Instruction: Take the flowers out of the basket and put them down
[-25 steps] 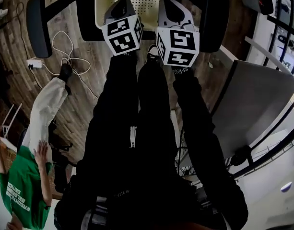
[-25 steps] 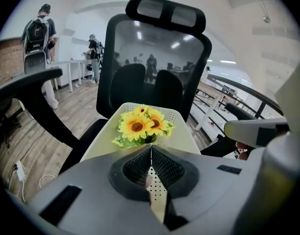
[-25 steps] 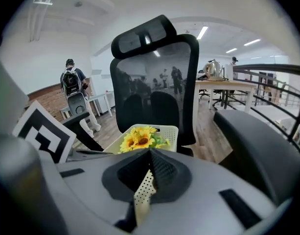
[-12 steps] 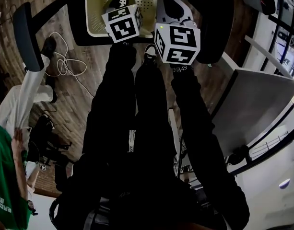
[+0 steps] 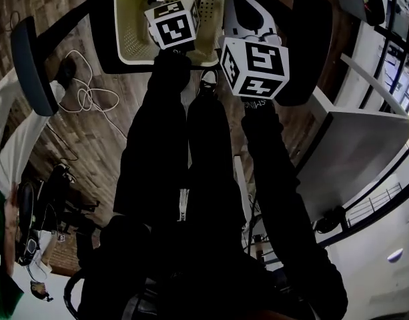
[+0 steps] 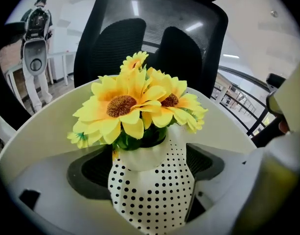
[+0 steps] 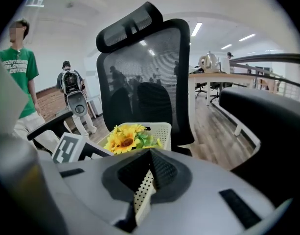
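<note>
Count at hand: two hand-held grippers, each carrying one black-and-white marker cube (image 5: 174,24). The left gripper (image 6: 149,166) has its jaws standing wide, and they have just been opening. The white, black-dotted wrap (image 6: 152,195) sits between them, flanked on both sides, with no squeeze visible. The right gripper (image 7: 150,161) has its jaws together, clamped on the thin near wall of one cream perforated plastic basket (image 5: 127,39), at its right side. The wrap is the foot of one bunch of yellow artificial sunflowers (image 6: 140,106). Three blooms are countable in the left gripper view: two large ones with brown centres and one smaller one behind. Further petals at the lower left are too partial to count. The bunch is inside the basket, just beyond the left gripper. Its wrapped end is nearest the jaws and its blooms point away from the person. The long axis runs from the wrap toward the chair back and rises, so the heads clear the rim in the right gripper view. How steeply it leans cannot be told. The basket rests on the seat of one black mesh office chair (image 7: 140,72), which has a headrest and two black armrests (image 5: 31,59). Beneath lie a brown wood-plank floor (image 5: 91,159) and one loose white cable (image 5: 91,99). Farthest off, one person in a green T-shirt (image 7: 17,72) stands at the left of the right gripper view.
</note>
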